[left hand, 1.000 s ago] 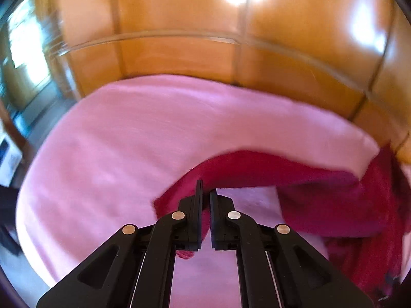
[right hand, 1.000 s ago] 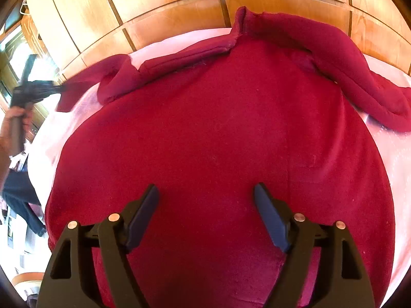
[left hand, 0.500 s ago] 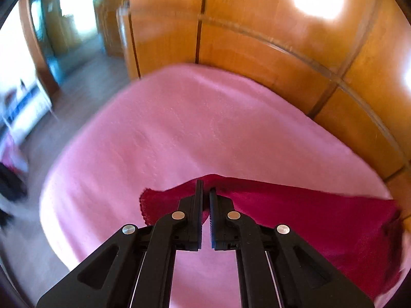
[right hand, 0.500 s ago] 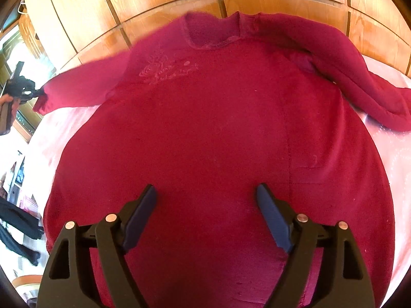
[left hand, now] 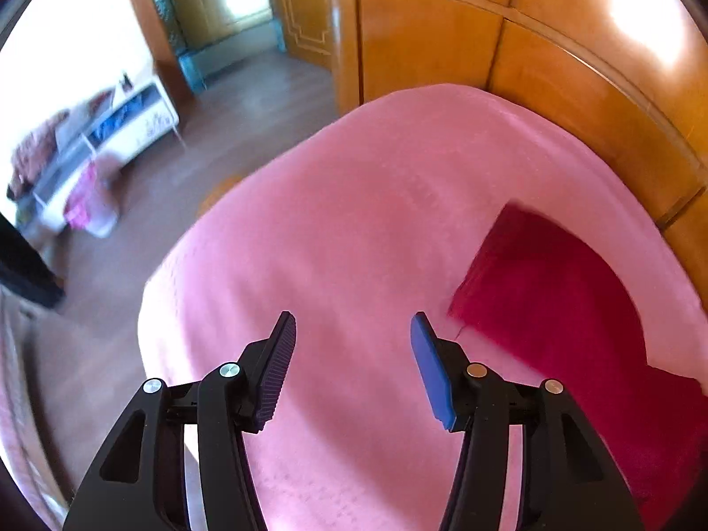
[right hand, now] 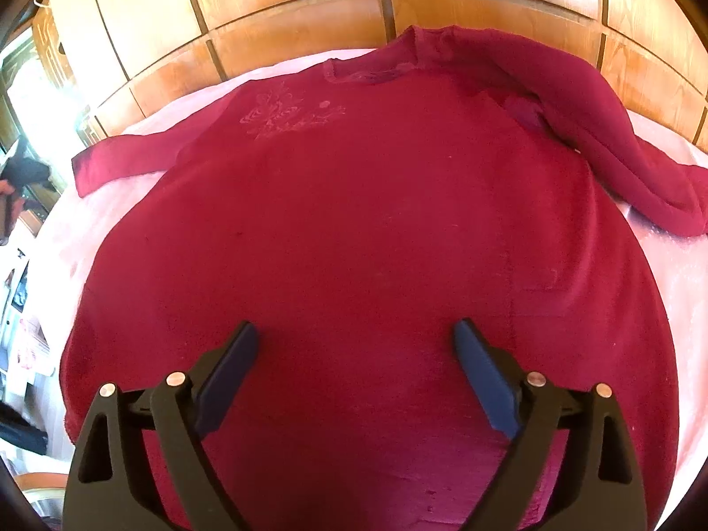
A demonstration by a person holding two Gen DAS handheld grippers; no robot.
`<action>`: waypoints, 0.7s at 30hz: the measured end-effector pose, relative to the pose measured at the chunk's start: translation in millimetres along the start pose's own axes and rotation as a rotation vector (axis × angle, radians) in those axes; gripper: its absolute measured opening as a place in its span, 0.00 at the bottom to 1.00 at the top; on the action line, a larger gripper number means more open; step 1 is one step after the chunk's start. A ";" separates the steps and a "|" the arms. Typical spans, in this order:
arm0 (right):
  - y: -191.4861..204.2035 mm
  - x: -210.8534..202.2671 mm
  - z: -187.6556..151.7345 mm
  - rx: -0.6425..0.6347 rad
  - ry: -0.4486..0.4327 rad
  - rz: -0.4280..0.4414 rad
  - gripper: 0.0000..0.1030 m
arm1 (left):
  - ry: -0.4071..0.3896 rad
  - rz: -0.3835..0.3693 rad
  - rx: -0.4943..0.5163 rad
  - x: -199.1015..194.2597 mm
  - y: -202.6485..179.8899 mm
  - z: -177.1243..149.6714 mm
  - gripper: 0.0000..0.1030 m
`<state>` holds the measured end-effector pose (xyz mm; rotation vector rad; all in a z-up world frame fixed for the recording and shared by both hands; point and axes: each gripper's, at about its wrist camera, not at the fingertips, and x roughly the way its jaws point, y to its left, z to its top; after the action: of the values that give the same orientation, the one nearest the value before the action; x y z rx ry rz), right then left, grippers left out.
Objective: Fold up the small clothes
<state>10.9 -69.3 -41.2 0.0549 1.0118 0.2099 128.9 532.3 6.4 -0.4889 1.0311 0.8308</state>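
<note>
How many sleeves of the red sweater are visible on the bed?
2: the left sleeve lies stretched flat toward the pink bed's left edge; the right sleeve lies bent downward at upper right.

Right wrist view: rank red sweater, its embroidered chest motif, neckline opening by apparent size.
1. red sweater, fills most of the frame
2. embroidered chest motif
3. neckline opening, close to the motif in apparent size; ranking unsure.

sweater [right hand: 376, 230] hem cut off at six o'clock, behind the gripper arms; shelf [left hand: 93, 150] at nine o'clock blurred — contents unreadable; a hand [right hand: 11, 203] at nine o'clock mostly cropped.
</note>
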 end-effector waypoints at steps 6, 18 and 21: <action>6.6 3.3 -0.4 -0.025 0.002 -0.040 0.90 | 0.017 -0.229 -0.020 9.4 1.4 -41.6 0.52; 13.8 9.1 2.1 -0.052 0.027 -0.090 0.94 | -0.028 -0.412 -0.148 64.0 -45.1 -17.4 0.55; 13.2 10.5 2.2 -0.058 0.024 -0.092 0.95 | -0.030 -0.440 -0.110 63.6 -53.2 -17.8 0.09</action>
<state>16.2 -54.2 -47.0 -0.0471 1.0295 0.1555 177.9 511.0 -59.5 -0.7624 0.8106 0.5003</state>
